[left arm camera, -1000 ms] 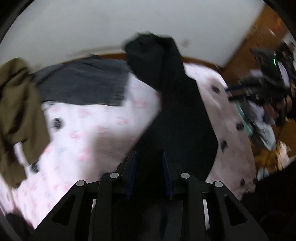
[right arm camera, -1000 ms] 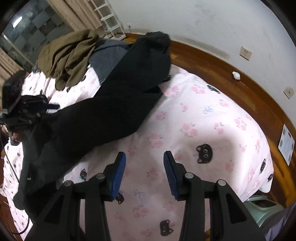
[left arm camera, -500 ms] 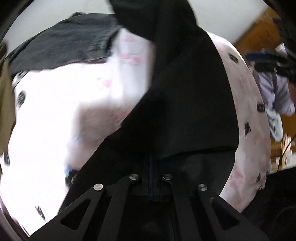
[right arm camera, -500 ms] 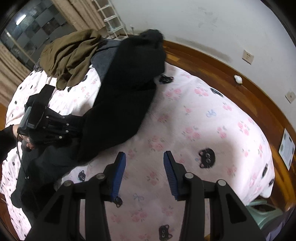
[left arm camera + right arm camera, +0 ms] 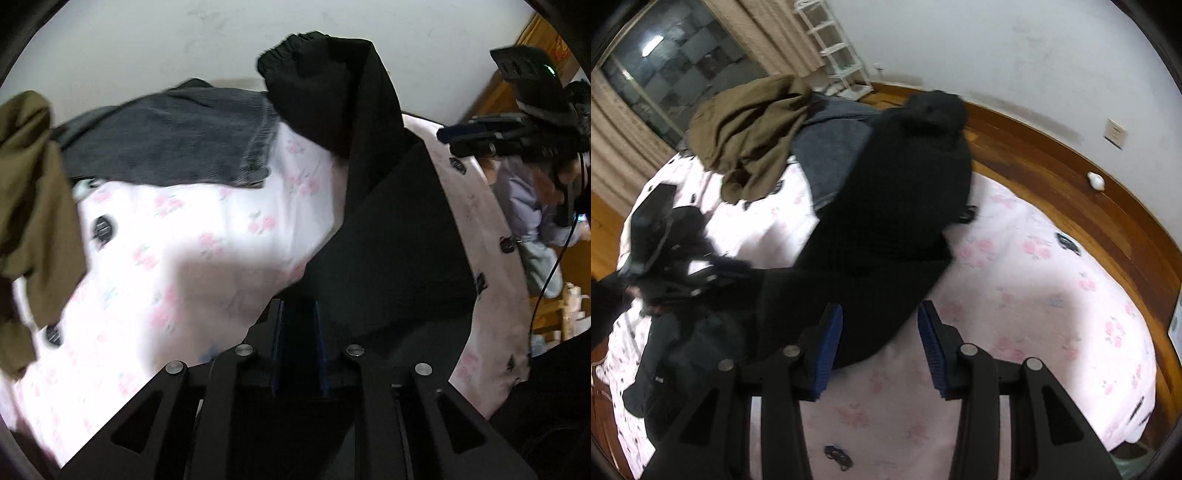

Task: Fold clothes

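Stretching across the floral bed sheet [image 5: 1034, 295], the black garment [image 5: 886, 229] runs from lower left to upper centre of the right wrist frame.

The left hand-held gripper [image 5: 298, 314], at the bottom centre of its view, has its blue pads a narrow gap apart with black cloth around them; I cannot tell whether it grips the cloth. The right hand-held gripper [image 5: 880, 314] is released, jaws wide, hovering over the garment's lower edge. A grey garment [image 5: 170, 144] lies at the upper left of the left wrist frame, and an olive garment [image 5: 33, 206] sits bunched at its left edge, both on the bed.
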Demonstrator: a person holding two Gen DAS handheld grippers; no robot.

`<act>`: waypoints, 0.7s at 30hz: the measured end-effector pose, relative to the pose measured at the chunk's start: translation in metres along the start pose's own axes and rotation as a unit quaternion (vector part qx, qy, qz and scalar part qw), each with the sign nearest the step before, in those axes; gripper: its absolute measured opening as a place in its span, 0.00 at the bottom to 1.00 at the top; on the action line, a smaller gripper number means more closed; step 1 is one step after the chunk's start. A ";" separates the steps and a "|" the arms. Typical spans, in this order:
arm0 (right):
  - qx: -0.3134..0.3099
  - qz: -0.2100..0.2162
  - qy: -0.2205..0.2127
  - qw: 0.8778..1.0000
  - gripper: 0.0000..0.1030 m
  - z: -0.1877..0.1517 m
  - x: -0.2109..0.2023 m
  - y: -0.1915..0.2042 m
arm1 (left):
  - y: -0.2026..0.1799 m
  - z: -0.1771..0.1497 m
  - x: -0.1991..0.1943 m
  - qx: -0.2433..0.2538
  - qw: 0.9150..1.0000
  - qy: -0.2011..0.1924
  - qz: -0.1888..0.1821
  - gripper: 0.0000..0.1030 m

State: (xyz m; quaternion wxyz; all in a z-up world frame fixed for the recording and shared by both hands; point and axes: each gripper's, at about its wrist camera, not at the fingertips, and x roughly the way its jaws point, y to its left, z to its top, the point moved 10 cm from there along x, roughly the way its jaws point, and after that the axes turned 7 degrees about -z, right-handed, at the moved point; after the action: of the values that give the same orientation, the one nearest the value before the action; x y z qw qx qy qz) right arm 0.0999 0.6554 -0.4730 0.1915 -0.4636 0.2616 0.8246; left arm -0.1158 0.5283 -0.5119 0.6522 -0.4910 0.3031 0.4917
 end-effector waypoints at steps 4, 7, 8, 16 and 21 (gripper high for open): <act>-0.038 -0.010 0.007 0.999 0.43 -0.010 0.001 0.009 | -0.001 0.013 0.016 0.015 0.998 0.025 -0.055 0.18; -0.066 -0.025 0.014 0.997 0.43 -0.016 0.000 0.007 | -0.004 0.017 0.023 0.038 0.995 0.050 -0.076 0.18; -0.073 -0.028 0.016 0.997 0.43 -0.018 -0.001 0.006 | -0.004 0.019 0.024 0.041 0.994 0.054 -0.082 0.18; -0.054 -0.041 0.021 0.997 0.43 -0.025 -0.013 -0.014 | 0.002 0.031 0.029 0.062 0.987 0.093 -0.112 0.18; -0.047 -0.045 0.027 0.998 0.43 -0.031 -0.016 -0.023 | -0.019 0.026 0.045 0.091 0.977 0.138 -0.137 0.27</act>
State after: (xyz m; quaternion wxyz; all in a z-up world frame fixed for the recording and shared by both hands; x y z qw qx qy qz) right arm 0.1409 0.6534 -0.4787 0.1994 -0.5053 0.2067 0.8137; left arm -0.0857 0.5677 -0.5361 0.7071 -0.5296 0.3638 0.2952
